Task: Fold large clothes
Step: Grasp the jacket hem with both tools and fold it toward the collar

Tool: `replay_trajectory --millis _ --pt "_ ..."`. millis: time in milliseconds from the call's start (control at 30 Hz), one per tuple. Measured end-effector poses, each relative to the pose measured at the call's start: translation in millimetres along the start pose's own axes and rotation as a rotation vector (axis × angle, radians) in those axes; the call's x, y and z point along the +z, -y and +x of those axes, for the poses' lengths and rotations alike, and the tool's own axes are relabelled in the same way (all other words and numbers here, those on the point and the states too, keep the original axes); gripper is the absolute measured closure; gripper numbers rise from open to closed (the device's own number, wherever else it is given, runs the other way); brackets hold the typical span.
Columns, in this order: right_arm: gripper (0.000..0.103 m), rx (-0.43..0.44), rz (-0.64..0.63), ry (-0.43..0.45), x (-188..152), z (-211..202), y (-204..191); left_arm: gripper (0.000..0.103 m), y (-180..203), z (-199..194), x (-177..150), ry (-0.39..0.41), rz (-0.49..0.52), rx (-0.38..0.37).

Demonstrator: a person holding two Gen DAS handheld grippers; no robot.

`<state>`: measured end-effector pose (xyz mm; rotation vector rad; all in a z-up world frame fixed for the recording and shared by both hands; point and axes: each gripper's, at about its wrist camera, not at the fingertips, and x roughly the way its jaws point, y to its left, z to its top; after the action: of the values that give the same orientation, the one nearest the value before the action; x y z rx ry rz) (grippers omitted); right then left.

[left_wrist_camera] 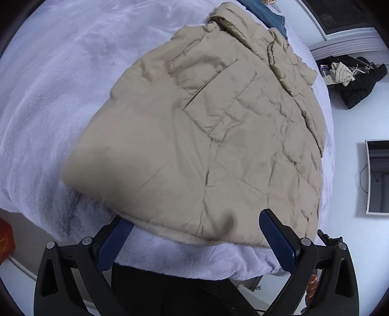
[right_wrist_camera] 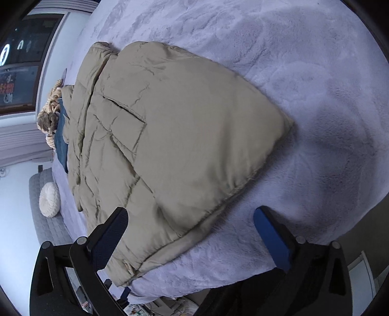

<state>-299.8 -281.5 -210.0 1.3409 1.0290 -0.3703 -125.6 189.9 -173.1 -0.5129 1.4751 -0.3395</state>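
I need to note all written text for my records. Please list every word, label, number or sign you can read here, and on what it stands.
No text can be read with certainty.
Red box: gold marks, cut off and blurred, unreadable.
Dark window: glowing white shapes and reddish signs, too blurred to read.
Beige padded jacket: no label or brand visible.
Lavender blanket: no writing.

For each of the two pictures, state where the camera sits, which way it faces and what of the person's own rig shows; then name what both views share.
Left wrist: on the left gripper, looking steeply down over the bed's near edge at the beige padded jacket; both blue-padded fingers show, open.
Right wrist: on the right gripper, looking down along the jacket; both fingers show, open wide, around the jacket's near hem without pressing it.
Shared: the jacket, the lilac fleece blanket, and folded blue denim beyond the jacket.
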Motion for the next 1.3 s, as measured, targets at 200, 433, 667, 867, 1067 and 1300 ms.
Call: replay_trajectory --millis 200,433,667,867,1067,1300 --pt "0.000 0.066 0.060 -0.016 4 8 2 0.008 1 22 20 0.025 -0.068 -0.044" --pt "0.024 0.166 0.134 -0.020 8 6 13 0.093 12 16 29 0.050 -0.019 -0.096" --pt "0.097 0.111 0.062 -0.013 4 -5 2 0.094 35 -32 16 0.120 0.163 -0.060" --pt "0.098 0.097 -0.027 0.019 6 -31 -21 0.094 52 -64 21 0.173 0.248 -0.055" --pt "0.098 0.106 -0.159 0.049 27 -51 -72 0.094 91 -93 48 0.250 0.333 -0.065" --pt "0.098 0.115 -0.371 0.082 78 -68 -166 0.094 156 -119 112 0.349 0.394 -0.068"
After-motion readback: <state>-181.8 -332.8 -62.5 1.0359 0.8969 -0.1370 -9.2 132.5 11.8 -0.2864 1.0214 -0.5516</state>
